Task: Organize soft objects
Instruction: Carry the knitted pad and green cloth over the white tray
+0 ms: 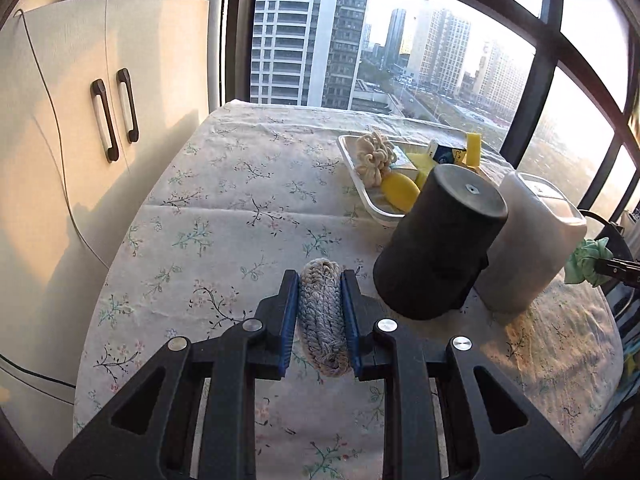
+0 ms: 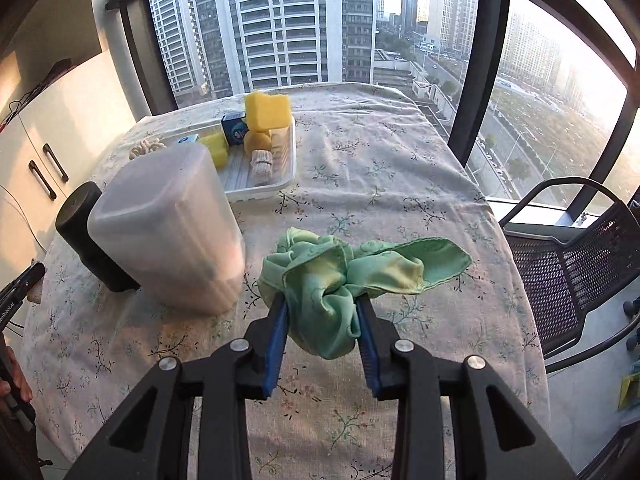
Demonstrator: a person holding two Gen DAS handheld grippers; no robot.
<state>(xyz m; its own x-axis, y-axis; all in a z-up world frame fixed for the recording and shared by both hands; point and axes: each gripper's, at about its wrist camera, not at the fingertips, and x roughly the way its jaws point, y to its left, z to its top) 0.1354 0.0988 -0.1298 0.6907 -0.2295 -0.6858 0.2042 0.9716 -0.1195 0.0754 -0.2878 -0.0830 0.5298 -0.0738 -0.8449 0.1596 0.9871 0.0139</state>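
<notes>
Grey braided rope bundle: clamped in left gripper, above tablecloth. Green cloth: pinched in right gripper (loose tail may be snagged on translucent container).

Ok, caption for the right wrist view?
Right claw clamps a green cloth above the floral tablecloth, beside a frosted container.

Tray behind two canisters on table
</notes>
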